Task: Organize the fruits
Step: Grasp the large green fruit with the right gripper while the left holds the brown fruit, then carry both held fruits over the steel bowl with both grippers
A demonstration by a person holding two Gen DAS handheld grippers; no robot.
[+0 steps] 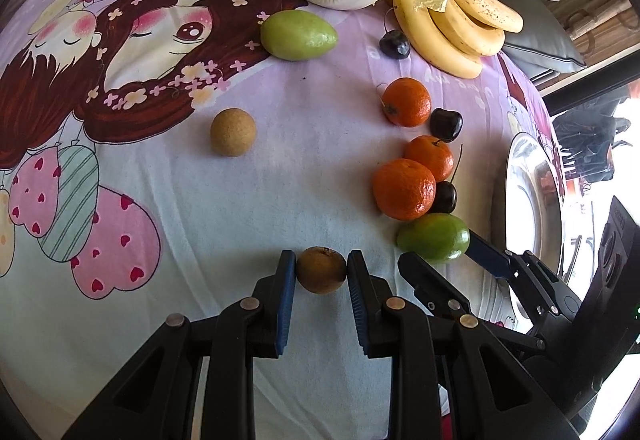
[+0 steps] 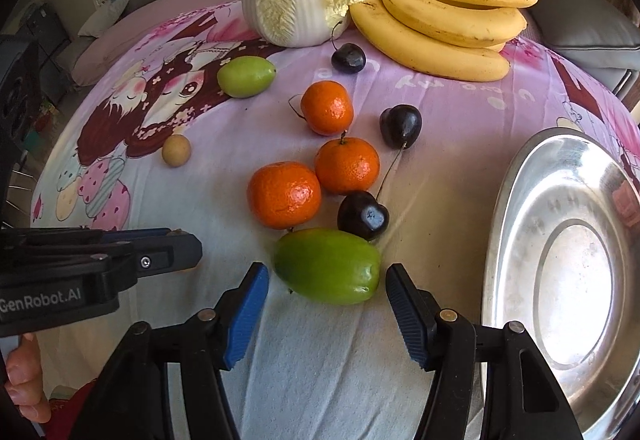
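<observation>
Steel bowl [image 2: 520, 176], empty, fills lower right of right-wrist view. Right gripper [image 2: 326, 314] released, straddling green fruit [image 2: 328, 264] at bottom centre w/o touching; best to centre it, close gently, avoid cherry [image 2: 362, 214] touching behind. Left gripper [image 1: 321, 298] clenched on small brown fruit [image 1: 321, 270], bottom centre; that grip seen only in left-wrist view.

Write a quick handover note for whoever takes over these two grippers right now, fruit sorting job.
Left gripper: shut on a small brown fruit at the cloth.
Right gripper: open, straddling the near green fruit, not gripping.
Steel bowl: on the right, no fruit seen inside.
Left on the cloth: three oranges, three dark cherries, far green fruit, tan round fruit, bananas.
Done: nothing sorted yet.
</observation>
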